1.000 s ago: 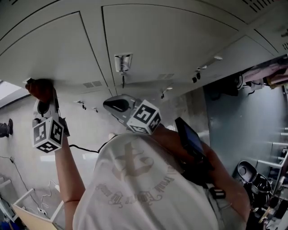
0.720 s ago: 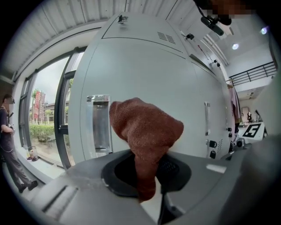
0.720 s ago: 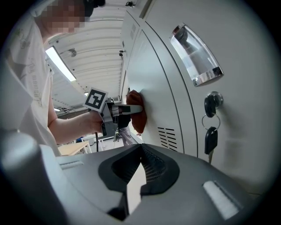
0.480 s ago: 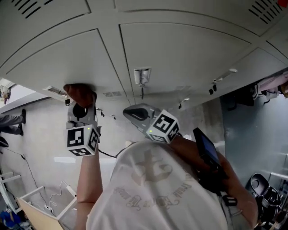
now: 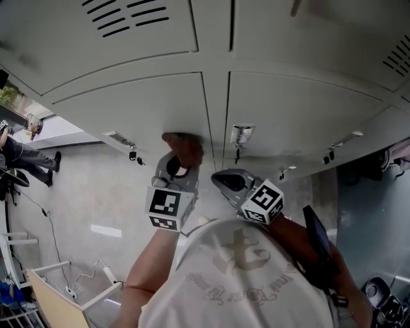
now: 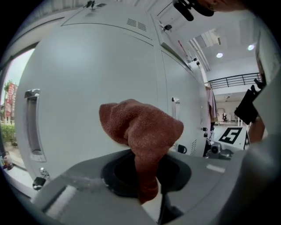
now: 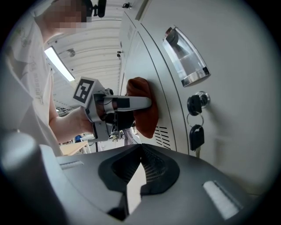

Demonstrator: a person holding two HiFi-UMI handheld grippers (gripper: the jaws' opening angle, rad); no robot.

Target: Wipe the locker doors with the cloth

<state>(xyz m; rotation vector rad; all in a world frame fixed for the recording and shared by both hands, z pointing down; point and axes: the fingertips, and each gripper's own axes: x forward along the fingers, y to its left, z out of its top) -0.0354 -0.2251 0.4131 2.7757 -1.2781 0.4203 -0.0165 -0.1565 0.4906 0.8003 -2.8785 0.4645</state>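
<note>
A rust-brown cloth (image 5: pixel 182 147) is bunched in my left gripper (image 5: pixel 177 161), which is shut on it and presses it against a grey locker door (image 5: pixel 128 109) just left of the seam between two doors. In the left gripper view the cloth (image 6: pixel 140 129) rises out of the jaws against the door face (image 6: pixel 88 83). My right gripper (image 5: pixel 225 180) hovers shut and empty below the neighbouring door's handle (image 5: pixel 241 134). From the right gripper view, the cloth (image 7: pixel 143 112) touches the door above its vent slots, with the left gripper (image 7: pixel 117 104) behind it.
A key (image 7: pixel 196 135) hangs from the lock (image 7: pixel 197 103) under the chrome handle (image 7: pixel 186 59) of the right door. More locker doors with vents (image 5: pixel 125 19) extend above and to both sides. A wooden-edged table (image 5: pixel 57 298) and cables sit at lower left.
My left gripper has carried the cloth rightward across the locker door, from its left part to near the seam by the handle. The right gripper stayed shut, close to the handle.
</note>
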